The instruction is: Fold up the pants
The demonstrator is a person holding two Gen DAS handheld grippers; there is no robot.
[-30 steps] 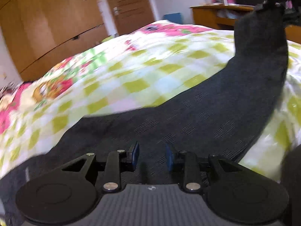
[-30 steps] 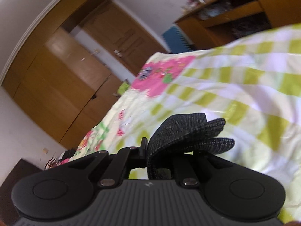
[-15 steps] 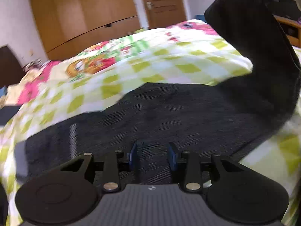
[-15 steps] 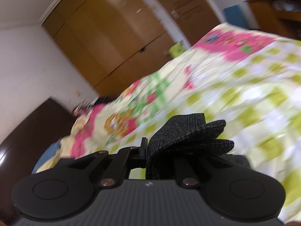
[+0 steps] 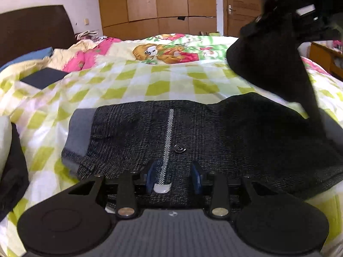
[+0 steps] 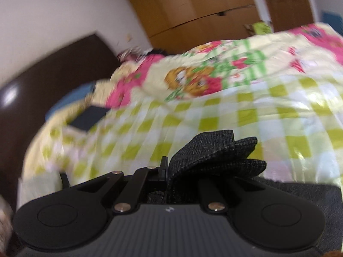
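Dark grey pants (image 5: 235,132) lie on the green-checked quilt (image 5: 150,85), waist end near me with a metal button (image 5: 180,148) and a pale stripe. My left gripper (image 5: 174,176) stands open low over the waist edge; its blue pads (image 5: 152,174) are apart with flat cloth and a white tag showing between them. One leg end rises at the upper right, where my right gripper (image 5: 287,10) holds it up. In the right wrist view that gripper (image 6: 178,171) is shut on a bunched fold of the pants (image 6: 214,154), which hides one finger.
A dark brown headboard (image 5: 32,27) and pillows stand at the left end of the bed. A flat dark item (image 5: 42,78) lies on the quilt, and another dark garment (image 5: 12,171) sits at the left edge. Wooden wardrobes (image 5: 158,6) and a door are behind; a wooden desk (image 5: 325,57) is at right.
Both views have swung toward the headboard. My right gripper has carried the leg end across the bed. My left gripper has slid along the pants to the buttoned waist, with its pads slightly wider apart.
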